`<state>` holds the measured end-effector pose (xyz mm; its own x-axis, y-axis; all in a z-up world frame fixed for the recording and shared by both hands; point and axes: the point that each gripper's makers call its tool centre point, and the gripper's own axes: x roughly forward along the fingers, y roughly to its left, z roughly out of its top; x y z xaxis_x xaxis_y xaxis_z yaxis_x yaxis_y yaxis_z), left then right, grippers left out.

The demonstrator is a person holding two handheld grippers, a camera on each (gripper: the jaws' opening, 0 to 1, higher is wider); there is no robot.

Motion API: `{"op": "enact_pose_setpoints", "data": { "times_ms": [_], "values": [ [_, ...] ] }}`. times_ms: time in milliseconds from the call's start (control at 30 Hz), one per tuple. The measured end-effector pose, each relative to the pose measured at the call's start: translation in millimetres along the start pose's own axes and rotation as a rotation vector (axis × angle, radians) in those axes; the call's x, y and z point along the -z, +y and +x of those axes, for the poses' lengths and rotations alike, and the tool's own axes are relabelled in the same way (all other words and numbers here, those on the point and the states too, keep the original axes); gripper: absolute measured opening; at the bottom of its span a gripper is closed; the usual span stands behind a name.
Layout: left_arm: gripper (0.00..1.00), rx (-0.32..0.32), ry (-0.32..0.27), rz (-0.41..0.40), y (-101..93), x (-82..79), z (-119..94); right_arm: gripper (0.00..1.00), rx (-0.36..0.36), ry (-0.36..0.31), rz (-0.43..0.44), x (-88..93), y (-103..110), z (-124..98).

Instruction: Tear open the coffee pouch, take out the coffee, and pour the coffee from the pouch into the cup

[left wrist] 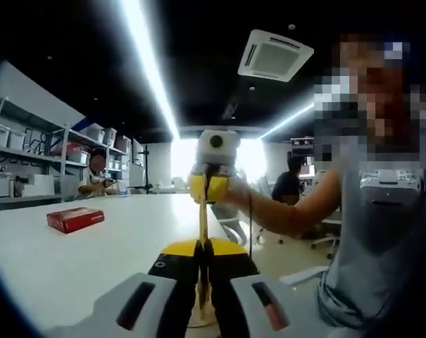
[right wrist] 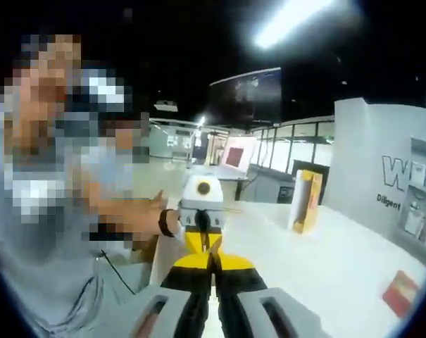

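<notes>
- The left gripper is clenched on one end of the coffee pouch, seen edge-on as a thin yellowish strip running away from its jaws.
- The right gripper faces it, pinching the far end of the same pouch; in the right gripper view its own jaws are also closed on the strip, with the left gripper opposite.
- The tear looks not yet made: pull the ends apart with a slight twist, keeping both grips firm so the coffee does not spill.
- The pouch hangs near the edge of the white table.
- A red box lies well apart, and a yellow carton stands well apart too, so room is ample.
</notes>
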<state>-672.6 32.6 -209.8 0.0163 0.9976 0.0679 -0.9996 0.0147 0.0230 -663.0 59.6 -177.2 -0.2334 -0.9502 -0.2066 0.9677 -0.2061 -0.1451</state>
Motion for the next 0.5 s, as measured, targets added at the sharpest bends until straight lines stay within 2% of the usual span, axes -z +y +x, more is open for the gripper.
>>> {"op": "enact_pose_setpoints", "data": {
  "times_ms": [33,100,133,200,267,300,400,500],
  "values": [
    [0.20,-0.004,-0.017,0.002,0.5,-2.9,1.3,0.03,0.015,-0.004,-0.004,0.1,-1.8,0.8],
    [0.11,0.005,-0.016,-0.002,0.5,-5.3,2.7,0.03,0.004,-0.002,0.009,1.3,0.0,2.4],
    [0.07,-0.007,-0.009,0.035,2.5,-5.8,3.3,0.03,-0.008,-0.005,0.030,1.7,1.6,4.2],
    [0.05,0.007,0.019,0.016,-2.5,-2.2,3.2,0.03,-0.010,0.000,0.029,3.8,1.6,4.9],
    [0.04,0.004,0.007,0.024,-3.1,-2.0,0.5,0.11,-0.013,-0.006,0.015,3.0,2.6,5.2],
    [0.04,0.006,0.005,0.025,-4.3,-0.7,0.2,0.13,-0.009,0.001,0.024,2.6,1.4,5.2],
    [0.06,-0.009,0.005,0.018,-0.3,1.7,-1.4,0.03,-0.006,-0.007,0.010,-0.2,-1.3,4.8],
    [0.15,-0.008,-0.017,-0.023,1.9,-0.1,0.1,0.03,-0.009,-0.003,0.014,2.1,-0.4,9.1]
  ]
}}
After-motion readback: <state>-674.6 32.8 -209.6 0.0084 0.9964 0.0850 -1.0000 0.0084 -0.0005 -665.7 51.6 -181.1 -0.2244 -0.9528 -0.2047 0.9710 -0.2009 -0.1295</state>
